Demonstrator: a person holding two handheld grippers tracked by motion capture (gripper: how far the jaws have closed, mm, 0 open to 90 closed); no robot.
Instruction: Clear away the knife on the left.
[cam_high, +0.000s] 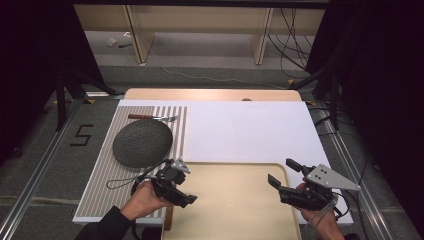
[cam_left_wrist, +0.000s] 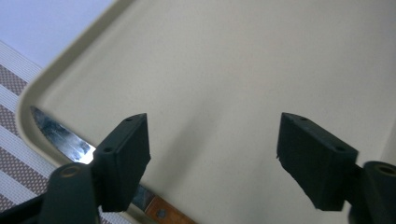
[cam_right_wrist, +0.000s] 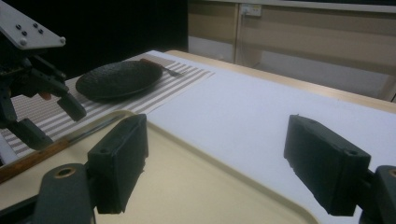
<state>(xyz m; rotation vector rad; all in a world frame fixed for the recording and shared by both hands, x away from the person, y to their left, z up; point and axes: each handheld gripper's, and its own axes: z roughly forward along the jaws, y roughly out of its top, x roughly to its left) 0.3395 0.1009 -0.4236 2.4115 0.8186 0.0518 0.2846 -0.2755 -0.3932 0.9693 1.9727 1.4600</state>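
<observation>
The knife (cam_left_wrist: 70, 140) is lying along the left edge of the beige tray (cam_high: 235, 200), blade on the tray floor just inside the rim, wooden handle (cam_left_wrist: 163, 214) running off toward the person. In the right gripper view it is showing as a thin dark line w/ a brown handle (cam_right_wrist: 28, 161) resting across the tray's near rim.

The left gripper (cam_high: 172, 187) is hanging just over it, jaws standing wide w/ nothing between them; the blade is passing beside and under the left-hand pad, not pinched. The right gripper (cam_high: 285, 180) is hovering over the tray's right side, jaws also spread wide and empty.

Handling, as a judgement: the knife is looking light, stiff and thin, w/ a smooth metal blade that is probably slippery and lying flat, so hard to get pads under. The wooden handle is thicker and grippier, so it is the better place to pinch, across its width, keeping off the edge.

Hard to read: the handle's far end is being cut off at the frame bottom, and in the high view the knife is mostly sitting under the left gripper, w/ just a brown stub (cam_high: 168, 220) showing. Whether the blade tip is touching the tray wall can't be told.

Further back, a dark plate (cam_high: 142, 142) and a fork (cam_high: 152, 118) are sitting on the striped mat (cam_high: 100, 185).
</observation>
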